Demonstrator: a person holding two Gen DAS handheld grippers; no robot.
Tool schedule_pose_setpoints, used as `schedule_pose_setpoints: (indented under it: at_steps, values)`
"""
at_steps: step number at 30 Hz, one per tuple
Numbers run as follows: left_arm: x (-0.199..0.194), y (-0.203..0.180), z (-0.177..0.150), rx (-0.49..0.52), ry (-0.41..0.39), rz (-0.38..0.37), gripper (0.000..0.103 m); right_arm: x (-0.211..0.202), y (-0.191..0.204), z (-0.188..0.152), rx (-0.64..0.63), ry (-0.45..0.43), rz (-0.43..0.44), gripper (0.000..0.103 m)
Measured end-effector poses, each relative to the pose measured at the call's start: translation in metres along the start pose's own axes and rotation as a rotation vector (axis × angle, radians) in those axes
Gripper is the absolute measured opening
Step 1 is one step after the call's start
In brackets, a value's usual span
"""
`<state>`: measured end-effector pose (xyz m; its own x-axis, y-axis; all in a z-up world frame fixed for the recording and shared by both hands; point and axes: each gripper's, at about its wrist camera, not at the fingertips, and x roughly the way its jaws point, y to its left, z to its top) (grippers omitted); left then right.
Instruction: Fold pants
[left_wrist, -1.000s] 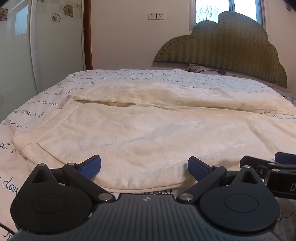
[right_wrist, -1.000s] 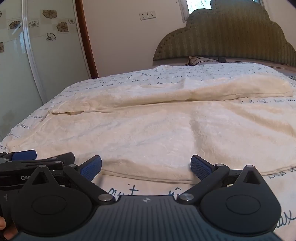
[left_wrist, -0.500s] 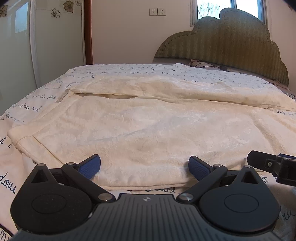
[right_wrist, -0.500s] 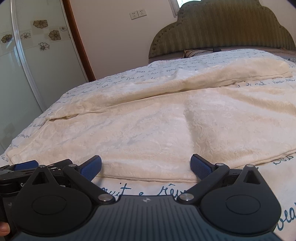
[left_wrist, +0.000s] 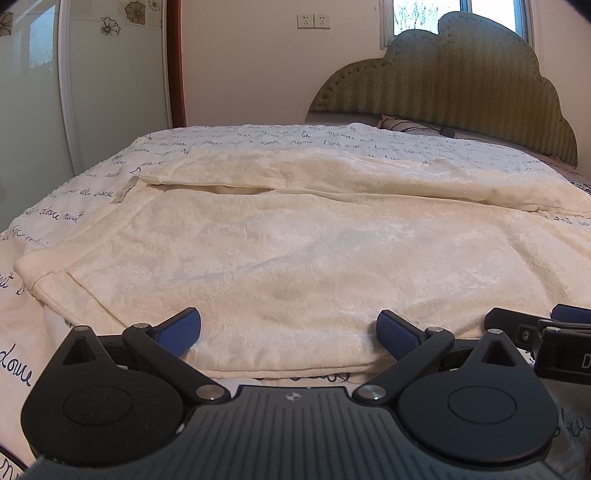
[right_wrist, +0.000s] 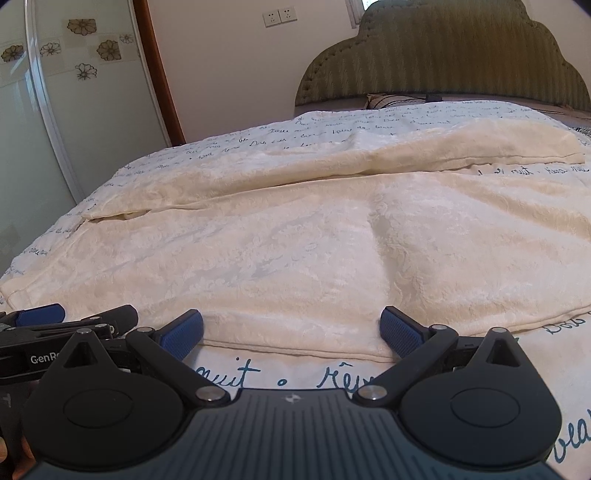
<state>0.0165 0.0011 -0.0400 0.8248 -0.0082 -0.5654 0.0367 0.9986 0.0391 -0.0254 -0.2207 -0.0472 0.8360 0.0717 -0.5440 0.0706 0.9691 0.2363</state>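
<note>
the cream pants (left_wrist: 303, 258) lay spread across the bed (left_wrist: 229, 138), on a bedspread printed with handwriting, one leg nearest the cameras and the other lying beyond it toward the headboard (left_wrist: 454, 107). the left gripper (left_wrist: 288, 330) was spread wide and empty, its blue pads straddling the near hem edge of the fabric; the right gripper (right_wrist: 291, 328) was likewise wide and empty, set just beside it at the same near edge, with the printed bedspread showing under its body. whether any pad was touching the cloth could not be told. judged risks: the fabric looked thick and plush, and the near edge appeared to be doubled, so a closing gripper could catch only the top layer and let the under layer trail, spoiling the fold. a low pinch could also gather the bedspread along with the pants, since the two lay flush. the grippers stood close together, so a lift from these points would probably leave the far ends of the leg sagging and dragging. a ridge (right_wrist: 380, 221) ran across the middle of the near leg and would likely be folded in as a crease.
</note>
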Motion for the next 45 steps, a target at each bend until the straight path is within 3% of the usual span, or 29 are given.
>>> schedule_pose_setpoints:
  at_steps: [41, 45]
  values:
    - [0.0008, -0.0032, 0.0, 0.021, 0.014, 0.013, 0.103, 0.0009, 0.0018, 0.0011, 0.008, 0.006, 0.004, 0.103]
    - [-0.0009, -0.0002, 0.0022, 0.022, 0.02, -0.008, 0.103, -0.0053, -0.0052, 0.0068, 0.047, 0.015, 0.056, 0.103]
